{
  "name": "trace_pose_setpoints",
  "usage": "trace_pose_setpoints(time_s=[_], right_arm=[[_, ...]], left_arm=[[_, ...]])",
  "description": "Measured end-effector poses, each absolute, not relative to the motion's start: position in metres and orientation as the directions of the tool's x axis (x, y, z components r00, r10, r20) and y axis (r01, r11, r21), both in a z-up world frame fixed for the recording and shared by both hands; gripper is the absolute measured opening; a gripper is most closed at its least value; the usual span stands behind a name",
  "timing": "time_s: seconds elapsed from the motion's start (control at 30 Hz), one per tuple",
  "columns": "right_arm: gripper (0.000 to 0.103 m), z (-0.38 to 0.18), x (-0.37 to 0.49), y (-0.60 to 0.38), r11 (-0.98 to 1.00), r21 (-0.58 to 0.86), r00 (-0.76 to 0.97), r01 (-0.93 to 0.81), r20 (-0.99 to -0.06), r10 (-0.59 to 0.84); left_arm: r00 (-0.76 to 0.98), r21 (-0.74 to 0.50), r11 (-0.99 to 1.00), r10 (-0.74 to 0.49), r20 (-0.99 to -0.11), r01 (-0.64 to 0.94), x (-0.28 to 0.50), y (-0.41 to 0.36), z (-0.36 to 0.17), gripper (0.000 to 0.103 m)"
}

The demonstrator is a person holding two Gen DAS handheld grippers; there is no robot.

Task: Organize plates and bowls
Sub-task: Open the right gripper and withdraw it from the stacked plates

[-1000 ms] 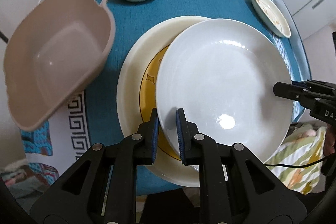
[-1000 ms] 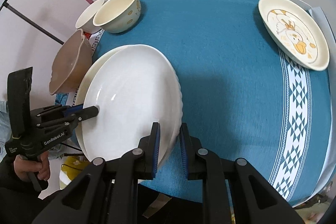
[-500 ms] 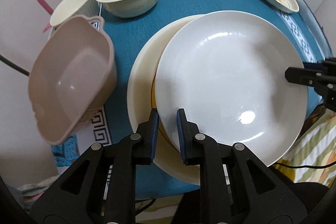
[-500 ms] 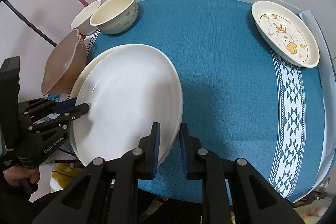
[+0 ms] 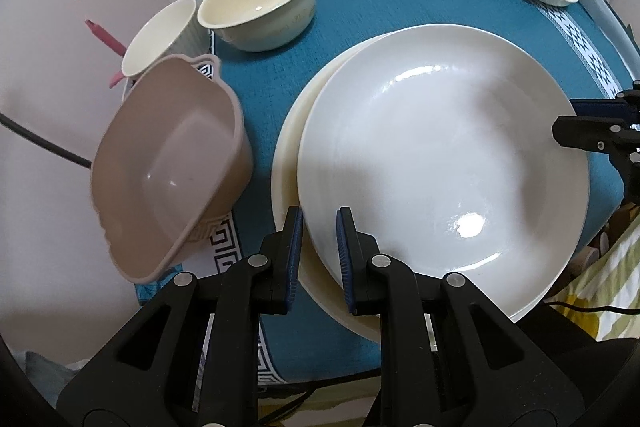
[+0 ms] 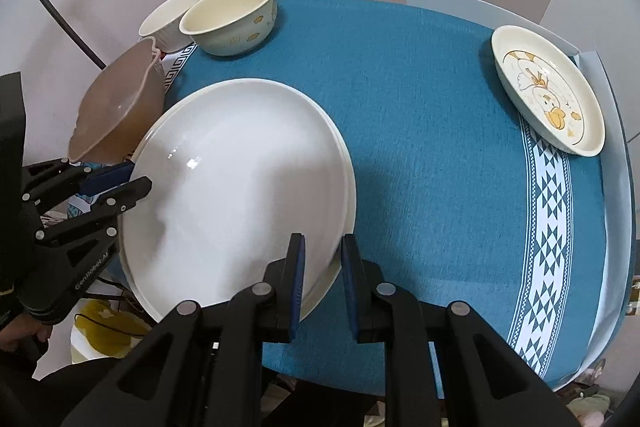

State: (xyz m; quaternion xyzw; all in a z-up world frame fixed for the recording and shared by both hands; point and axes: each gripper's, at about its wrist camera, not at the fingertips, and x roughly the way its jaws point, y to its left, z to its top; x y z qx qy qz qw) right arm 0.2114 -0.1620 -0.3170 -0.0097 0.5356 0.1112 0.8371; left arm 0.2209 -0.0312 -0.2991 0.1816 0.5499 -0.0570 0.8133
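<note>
White plate (image 5: 440, 163) sits over the cream plate (image 5: 290, 147) near the table's front-left edge, held between my two grippers: left gripper (image 5: 318, 247) is pinched nearly closed on its near rim, right gripper (image 6: 322, 267) likewise clamped on the rim at the opposite side. I can't tell whether it's fully resting on the cream plate or a touch above it. Risks, as I judge them: both grips are thin rim pinches on glazed ware, so if one hand tilts or lets go ahead of the other, the plate could slip or slide off the lower one; the stack overhangs the table's front edge, so a skid that way could take it off the tablecloth (image 6: 420, 115). Nudging left could knock the tan plastic basin (image 5: 168, 167), which is tilted just beside the stack at the left edge and looks unsteady. At the back-left corner, cream bowl (image 5: 258, 11) and ribbed white bowl (image 5: 160, 35) stand touching. Duck plate (image 6: 548, 95) lies well apart at the right edge, clear cloth between.
</note>
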Motion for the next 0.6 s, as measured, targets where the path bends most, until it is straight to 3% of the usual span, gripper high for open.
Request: trace_pose_setpoints(time_s=[0.33,0.6], right_arm=[[0.017,-0.318,0.209,-0.16,0.974,0.112,0.404,-0.197,-0.896,0.185],[0.017,-0.308,0.204,-0.166,0.978,0.131,0.431,-0.164,-0.882,0.191]], left_arm=[[0.401,0.233,0.929,0.104,-0.91,0.287,0.216,-0.028,-0.296,0.015],[0.417,0.157,0.944,0.022,-0.908,0.291,0.222,-0.024,-0.269,0.016]])
